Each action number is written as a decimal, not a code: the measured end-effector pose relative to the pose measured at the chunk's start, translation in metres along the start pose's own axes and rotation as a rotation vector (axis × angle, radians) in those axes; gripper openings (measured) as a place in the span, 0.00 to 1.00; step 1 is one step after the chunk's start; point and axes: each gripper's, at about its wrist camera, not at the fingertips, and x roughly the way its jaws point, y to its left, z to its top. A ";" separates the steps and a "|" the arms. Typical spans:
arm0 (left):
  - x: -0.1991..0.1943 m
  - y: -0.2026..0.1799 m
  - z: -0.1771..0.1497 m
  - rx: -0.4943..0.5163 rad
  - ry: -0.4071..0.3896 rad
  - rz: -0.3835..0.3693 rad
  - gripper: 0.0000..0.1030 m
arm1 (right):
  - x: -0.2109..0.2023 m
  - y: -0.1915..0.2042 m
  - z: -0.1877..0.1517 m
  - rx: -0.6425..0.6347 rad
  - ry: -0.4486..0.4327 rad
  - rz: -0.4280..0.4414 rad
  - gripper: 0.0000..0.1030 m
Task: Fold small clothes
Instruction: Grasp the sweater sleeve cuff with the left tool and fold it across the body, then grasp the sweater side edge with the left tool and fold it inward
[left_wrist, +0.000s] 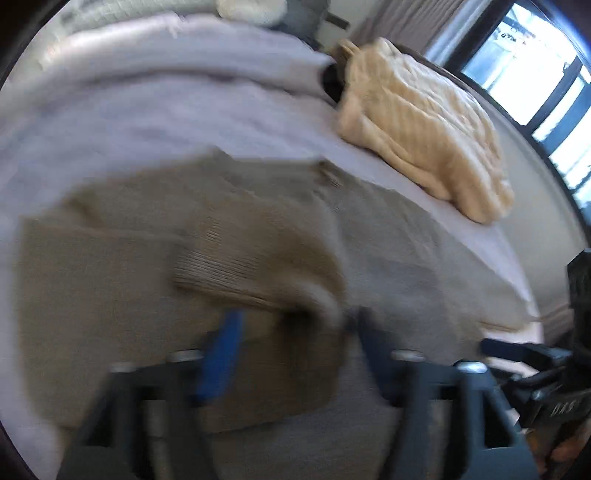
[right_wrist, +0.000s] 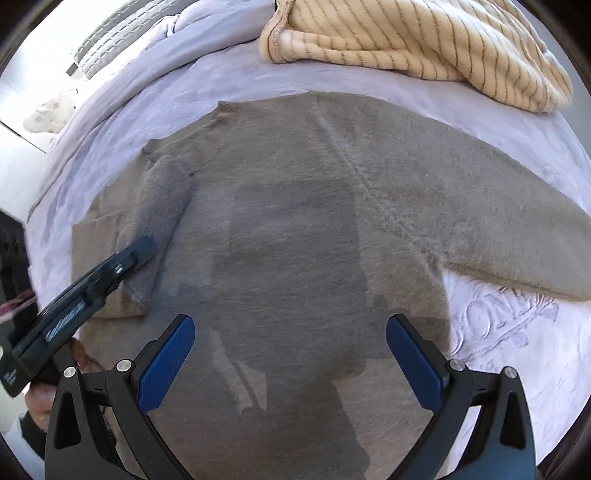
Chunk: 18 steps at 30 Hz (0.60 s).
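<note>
Very little can be read. In the left wrist view, pale letters stand on the dark body of the right gripper (left_wrist: 524, 354) at the right edge; they look like "DAS", though blur leaves this uncertain. In the right wrist view, the left gripper (right_wrist: 140, 251) carries a pale printed word along its black arm (too smeared to make out). The lilac bedspread (right_wrist: 517, 317) has raised embossed letters at the right, of which only a round "O" is clear.
</note>
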 end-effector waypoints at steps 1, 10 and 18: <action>-0.013 0.005 0.000 0.024 -0.025 0.025 0.71 | 0.000 0.007 0.005 -0.021 -0.010 -0.001 1.00; -0.072 0.130 0.021 -0.100 -0.043 0.304 0.73 | 0.028 0.142 0.033 -0.461 -0.116 -0.162 1.00; -0.030 0.184 0.019 -0.184 0.083 0.300 0.73 | 0.072 0.154 0.049 -0.546 -0.140 -0.344 0.78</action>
